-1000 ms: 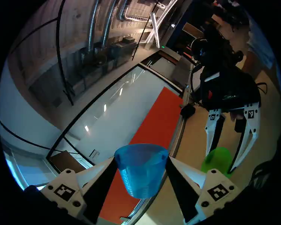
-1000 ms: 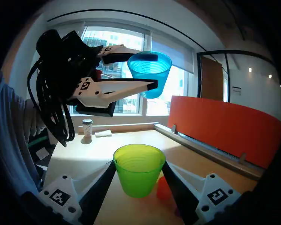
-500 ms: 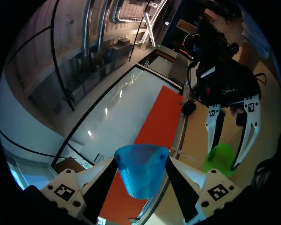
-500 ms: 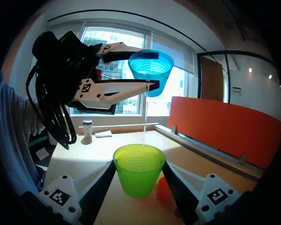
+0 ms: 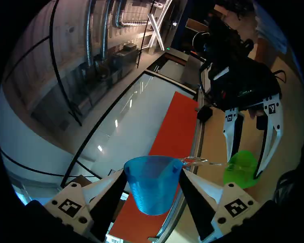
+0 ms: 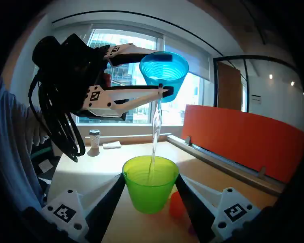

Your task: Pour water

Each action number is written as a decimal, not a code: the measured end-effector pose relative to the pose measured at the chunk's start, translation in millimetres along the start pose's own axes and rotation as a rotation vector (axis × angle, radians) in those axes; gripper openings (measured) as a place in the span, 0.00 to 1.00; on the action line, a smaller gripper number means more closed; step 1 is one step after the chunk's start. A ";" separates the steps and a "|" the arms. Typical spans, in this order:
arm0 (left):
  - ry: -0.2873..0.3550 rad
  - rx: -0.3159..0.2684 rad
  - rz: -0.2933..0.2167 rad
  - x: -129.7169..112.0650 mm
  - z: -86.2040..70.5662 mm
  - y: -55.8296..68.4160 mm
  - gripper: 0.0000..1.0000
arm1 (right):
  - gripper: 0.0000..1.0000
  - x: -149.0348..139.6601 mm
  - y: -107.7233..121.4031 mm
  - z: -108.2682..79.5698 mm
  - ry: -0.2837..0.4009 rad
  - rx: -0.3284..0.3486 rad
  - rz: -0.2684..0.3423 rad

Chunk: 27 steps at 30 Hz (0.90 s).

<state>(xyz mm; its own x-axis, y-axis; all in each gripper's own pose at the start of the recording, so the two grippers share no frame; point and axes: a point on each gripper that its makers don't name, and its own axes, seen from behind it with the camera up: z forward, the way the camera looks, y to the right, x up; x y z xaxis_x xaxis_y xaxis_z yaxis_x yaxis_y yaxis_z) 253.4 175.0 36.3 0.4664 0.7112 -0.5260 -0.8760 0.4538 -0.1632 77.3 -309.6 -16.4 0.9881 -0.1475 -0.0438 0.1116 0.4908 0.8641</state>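
My left gripper is shut on a blue cup, tipped on its side high above the table. In the right gripper view that blue cup and left gripper hang over a green cup. My right gripper is shut on the green cup and holds it upright. A stream of water falls from the blue cup's rim into the green cup. From the left gripper view, the water arcs toward the green cup held in the right gripper.
A wooden table lies below, with an orange divider panel along its right side. A small lidded jar and a white cloth sit near the window. An orange object lies by the green cup. A person's sleeve is at left.
The blue cup has tipped further. One second ago no water fell, then a thin thread, and now a thick stream runs into the green cup.
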 end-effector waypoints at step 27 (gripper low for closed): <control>-0.002 0.007 0.123 6.0 -5.1 -6.0 0.86 | 0.91 2.7 4.7 -1.7 0.011 -0.007 0.000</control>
<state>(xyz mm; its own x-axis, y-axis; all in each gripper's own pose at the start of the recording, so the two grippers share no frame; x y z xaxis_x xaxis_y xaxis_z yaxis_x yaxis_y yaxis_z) 260.9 173.8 29.8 0.3557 0.7626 -0.5403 -0.9258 0.3668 -0.0918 80.7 -306.2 -13.3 0.9891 -0.1386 -0.0493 0.1126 0.4971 0.8604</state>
